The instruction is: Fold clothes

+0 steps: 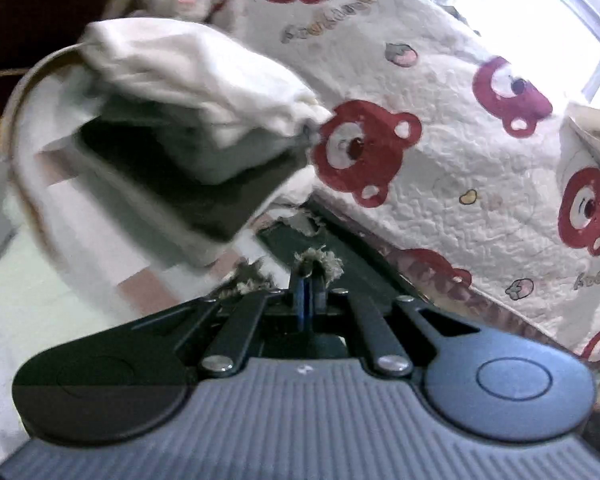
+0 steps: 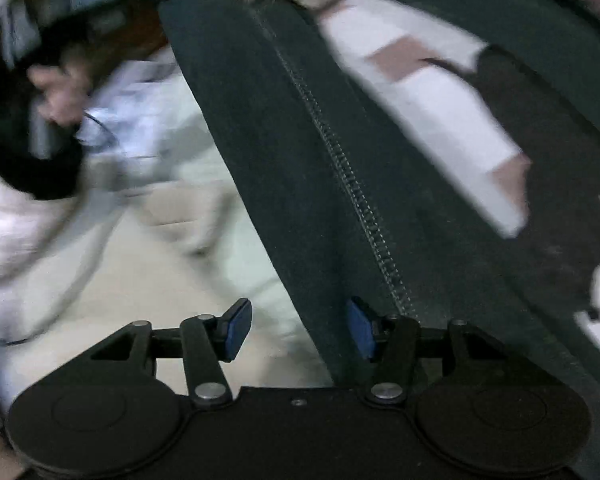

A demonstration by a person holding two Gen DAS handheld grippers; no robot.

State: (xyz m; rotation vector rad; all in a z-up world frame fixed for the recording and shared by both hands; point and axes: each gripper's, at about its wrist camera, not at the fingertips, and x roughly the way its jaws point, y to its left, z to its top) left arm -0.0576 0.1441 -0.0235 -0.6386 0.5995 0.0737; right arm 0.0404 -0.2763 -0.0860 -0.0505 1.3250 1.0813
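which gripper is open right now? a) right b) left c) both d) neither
a: in the right wrist view the right gripper has its blue pads set wide apart beside the dark garment, while the left gripper is pinched shut on a frayed edge of dark cloth.

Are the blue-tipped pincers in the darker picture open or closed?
Open. The right gripper has its two blue pads set wide apart with bare space between them; the dark garment lies beside one pad, not pinched.
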